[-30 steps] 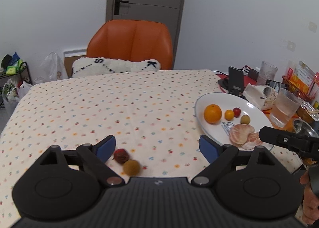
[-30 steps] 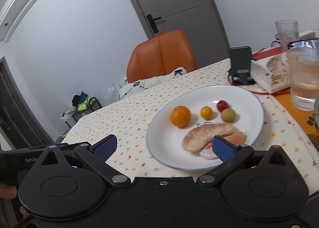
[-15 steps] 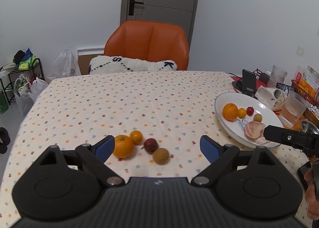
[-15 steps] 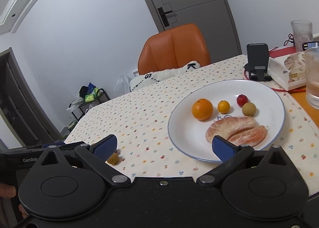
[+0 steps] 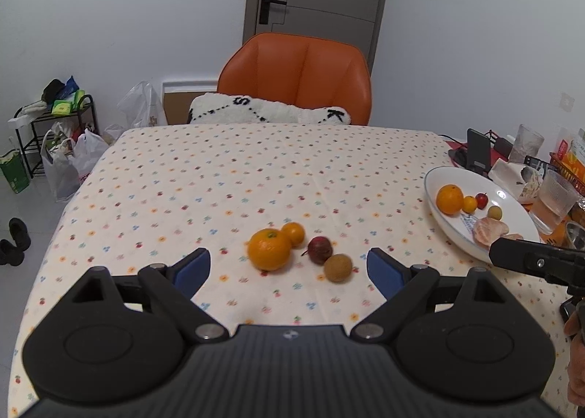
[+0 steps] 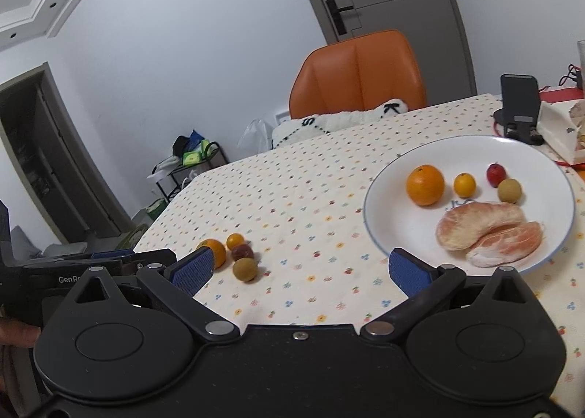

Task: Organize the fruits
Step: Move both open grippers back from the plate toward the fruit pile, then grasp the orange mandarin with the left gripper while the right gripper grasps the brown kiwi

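Blue ribbed pads tip the black left gripper [image 5: 289,268] and right gripper [image 6: 299,266], both spread wide and empty above a dotted cloth table [image 5: 226,176]. Just beyond lie four loose fruits touching in a cluster: a dimpled orange [image 5: 269,249], small tangerine [image 5: 293,233], dark red fruit [image 5: 320,249] and rough brown longan [image 5: 338,267]. Farther right, a glossy white plate [image 6: 380,198] holds matching fruits and peeled segments, its edge partly hidden in the left view

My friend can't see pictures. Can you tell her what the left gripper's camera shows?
Four loose fruits sit on the dotted tablecloth ahead of the open left gripper: a big orange, a small orange, a dark red fruit and a brown round fruit. To the right, a white plate holds more fruit, and an orange chair stands behind the table.
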A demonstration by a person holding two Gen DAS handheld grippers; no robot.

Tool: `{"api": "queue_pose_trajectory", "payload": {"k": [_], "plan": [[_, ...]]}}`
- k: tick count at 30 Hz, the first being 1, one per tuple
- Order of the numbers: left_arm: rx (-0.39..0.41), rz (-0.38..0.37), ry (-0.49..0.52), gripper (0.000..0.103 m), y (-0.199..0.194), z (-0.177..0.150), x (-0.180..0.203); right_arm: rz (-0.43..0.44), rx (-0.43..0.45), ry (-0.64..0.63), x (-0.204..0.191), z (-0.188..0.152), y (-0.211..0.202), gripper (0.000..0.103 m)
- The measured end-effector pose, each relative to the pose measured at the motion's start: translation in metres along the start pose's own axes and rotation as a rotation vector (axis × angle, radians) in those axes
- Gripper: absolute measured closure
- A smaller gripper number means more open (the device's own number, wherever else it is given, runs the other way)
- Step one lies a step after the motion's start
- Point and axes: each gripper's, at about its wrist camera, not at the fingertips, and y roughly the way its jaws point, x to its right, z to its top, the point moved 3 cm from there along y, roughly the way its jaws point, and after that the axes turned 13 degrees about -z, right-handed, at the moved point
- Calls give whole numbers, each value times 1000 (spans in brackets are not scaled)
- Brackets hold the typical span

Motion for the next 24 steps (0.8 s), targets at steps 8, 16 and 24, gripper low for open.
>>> {"api": "queue_pose_trajectory", "payload": {"k": [8, 16, 24], "plan": [[14, 16, -39, 12, -4, -7, -20, 37, -28, -45, -22, -9, 11, 1], [19, 10, -56, 14, 0, -11, -34, 32, -56, -68, -40, -15, 28, 13], [13, -17, -67, 24, 11, -12, -41, 28, -81, -94, -55, -16, 46, 21]]}}
